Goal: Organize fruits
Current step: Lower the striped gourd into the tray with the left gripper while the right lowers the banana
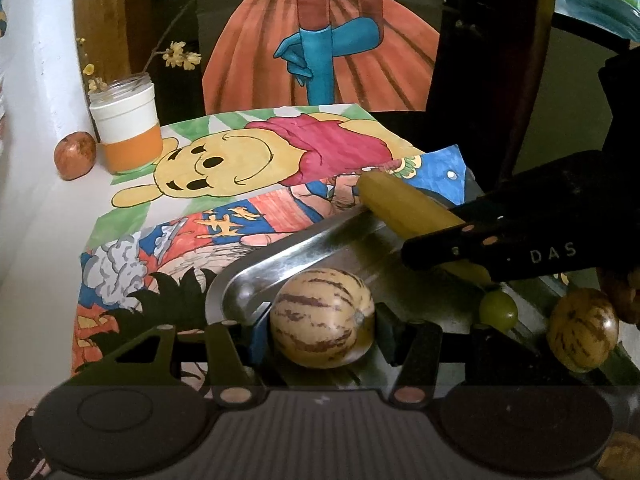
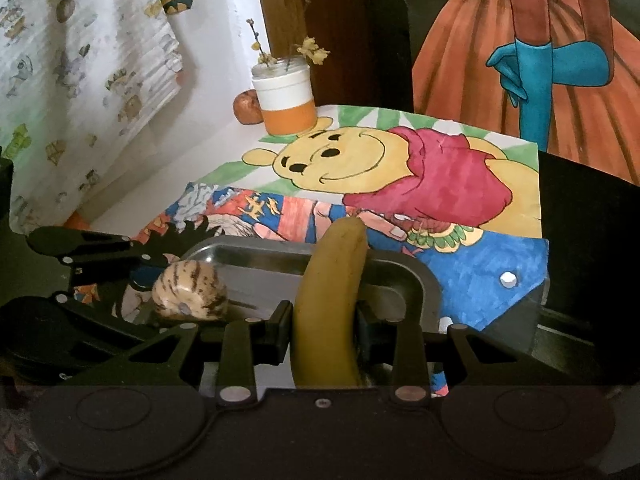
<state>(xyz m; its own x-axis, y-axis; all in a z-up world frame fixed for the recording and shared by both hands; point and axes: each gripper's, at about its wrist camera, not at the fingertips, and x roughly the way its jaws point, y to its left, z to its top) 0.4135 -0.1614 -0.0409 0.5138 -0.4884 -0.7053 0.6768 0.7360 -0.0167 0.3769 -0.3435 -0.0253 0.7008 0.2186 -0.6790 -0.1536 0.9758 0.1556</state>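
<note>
While both tongs work over the metal tray (image 1: 240,280), each has a fruit between its fingers. The left tongs (image 1: 322,326) are opened fairly wide, and their pads press against either side of a round striped melon (image 1: 322,318), which sits low over the tray's near end. The right tongs (image 2: 322,326) are narrowed onto a yellow banana (image 2: 328,300), gripping it at about mid-length; its blunt tip points forward across the tray's far rim and over the coloured drawings (image 2: 400,176) spread on the bench (image 2: 160,184). Seen from the left wrist camera, the banana (image 1: 404,210) slants above the tray's edge, with the right tongs (image 1: 472,240) clamped round it. A green grape (image 1: 498,312) and a second striped melon (image 1: 582,330) lie to the right of the held melon, near the tray's right side. Well apart at the bench's far corner, a small reddish fruit (image 1: 75,155) rests just beside an orange-and-white jar (image 1: 128,128) holding dried yellow flowers.
</note>
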